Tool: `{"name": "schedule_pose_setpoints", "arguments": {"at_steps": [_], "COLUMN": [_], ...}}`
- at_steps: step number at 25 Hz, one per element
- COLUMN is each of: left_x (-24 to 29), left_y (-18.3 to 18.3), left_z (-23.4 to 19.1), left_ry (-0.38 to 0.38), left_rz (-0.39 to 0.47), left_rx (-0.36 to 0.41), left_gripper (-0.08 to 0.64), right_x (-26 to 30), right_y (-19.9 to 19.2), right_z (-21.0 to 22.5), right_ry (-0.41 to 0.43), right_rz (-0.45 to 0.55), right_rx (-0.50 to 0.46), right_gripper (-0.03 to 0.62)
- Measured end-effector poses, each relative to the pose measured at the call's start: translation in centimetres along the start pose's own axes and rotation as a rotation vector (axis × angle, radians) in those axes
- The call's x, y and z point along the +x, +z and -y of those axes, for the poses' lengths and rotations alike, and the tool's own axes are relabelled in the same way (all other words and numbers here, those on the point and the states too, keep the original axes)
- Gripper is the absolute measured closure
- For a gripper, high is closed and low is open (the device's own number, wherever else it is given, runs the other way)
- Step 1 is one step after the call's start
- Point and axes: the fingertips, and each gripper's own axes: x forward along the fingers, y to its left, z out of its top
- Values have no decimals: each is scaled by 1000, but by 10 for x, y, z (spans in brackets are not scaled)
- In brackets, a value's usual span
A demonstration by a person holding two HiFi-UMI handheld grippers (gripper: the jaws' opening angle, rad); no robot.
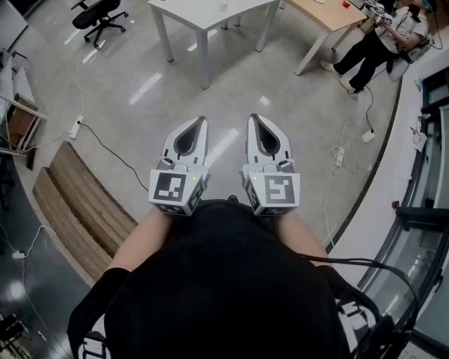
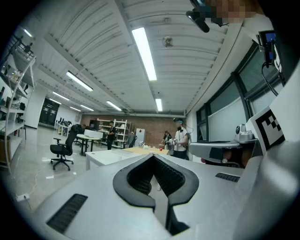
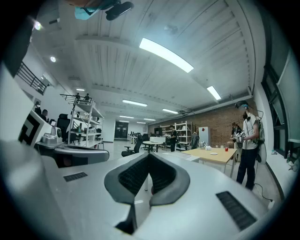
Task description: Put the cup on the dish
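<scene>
Both pairs of jaws are together at their tips with nothing between them: the left gripper [image 1: 201, 120] and the right gripper [image 1: 255, 118] are empty, and only the hollow between the dark ribbed pads shows behind each closed tip. The two grippers sit side by side, near each other but not touching, and point forward away from the person's body. Each one's marker cube, left [image 1: 177, 191] and right [image 1: 273, 191], is just ahead of a bare forearm, close against the black top [image 1: 224, 280]. Below them is only the glossy grey floor [image 1: 140, 84], so they hang in the air, well apart from any furniture. Ahead stands a white table [image 1: 210, 14], and beside it, further right, a light wooden surface [image 3: 211, 154]. On that surface lie a flat white thing, probably the dish [image 3: 213, 153], and near it a small red thing, possibly the cup [image 3: 226, 149], though both are too small to tell for sure. Another person [image 3: 247, 140] stands just beside that surface. To the left are a black office chair [image 1: 98, 15], a power strip [image 1: 76, 127] with its cable on the floor, and a low wooden step [image 1: 77, 203].
</scene>
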Motion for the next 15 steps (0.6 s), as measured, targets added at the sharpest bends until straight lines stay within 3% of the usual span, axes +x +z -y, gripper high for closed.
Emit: {"name": "schedule_pose_setpoints", "arguments": {"at_steps": [15], "left_x": [-20], "left_y": [5], "left_z": [-35], "left_ry": [-54], "left_rz": [16], "left_rx": [16], "left_gripper": [557], "right_x": [15], "right_y": [3], "right_z": [-42], "right_ry": [-22], "right_rz": [15], "right_rx": [2], "right_gripper": [578]}}
